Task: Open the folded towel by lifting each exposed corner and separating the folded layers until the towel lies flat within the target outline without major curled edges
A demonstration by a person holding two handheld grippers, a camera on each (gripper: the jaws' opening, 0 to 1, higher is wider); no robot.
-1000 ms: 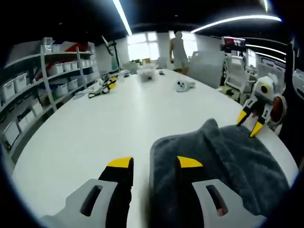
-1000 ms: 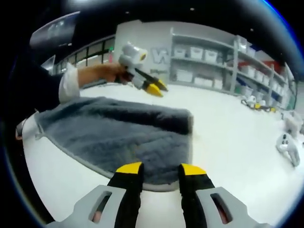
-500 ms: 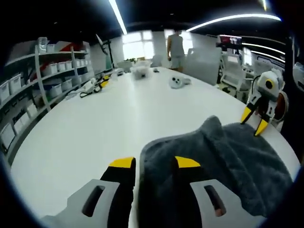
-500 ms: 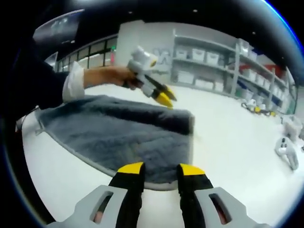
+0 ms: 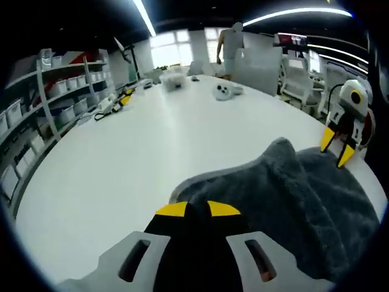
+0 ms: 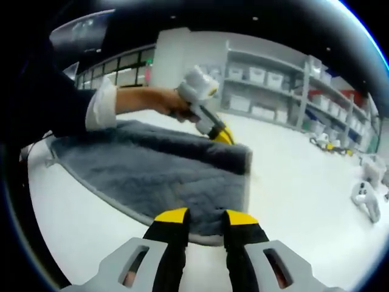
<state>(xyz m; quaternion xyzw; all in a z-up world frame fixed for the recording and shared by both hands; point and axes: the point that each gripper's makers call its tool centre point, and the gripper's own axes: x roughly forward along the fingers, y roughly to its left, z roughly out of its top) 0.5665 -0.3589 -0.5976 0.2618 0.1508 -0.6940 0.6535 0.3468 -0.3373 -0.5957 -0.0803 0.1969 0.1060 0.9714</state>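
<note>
A grey towel [image 5: 298, 201] lies folded on the white table [image 5: 134, 152], its upper layer bunched into a ridge. My left gripper [image 5: 198, 210] has its jaws drawn together on the towel's near corner. From the right gripper view, a hand holds this left gripper [image 6: 222, 135] tip-down on the towel's [image 6: 152, 173] far right corner. My right gripper [image 6: 205, 216] stands open at the towel's near grey-piped edge, with the hem just ahead of its fingertips. The left gripper view has the right gripper [image 5: 338, 146] hovering over the towel's far side, jaws apart.
Shelves with white bins [image 5: 55, 103] line the wall beyond the table. Other yellow-tipped tools [image 5: 118, 100] and white objects [image 5: 222, 91] lie far down the table, where a person [image 5: 231, 42] stands. White chairs [image 5: 301, 76] flank the right side. A white object [image 6: 364, 198] rests to the right.
My left jaws have closed from open onto the towel's corner. In the right gripper view the left gripper has come down from above the towel onto its far corner.
</note>
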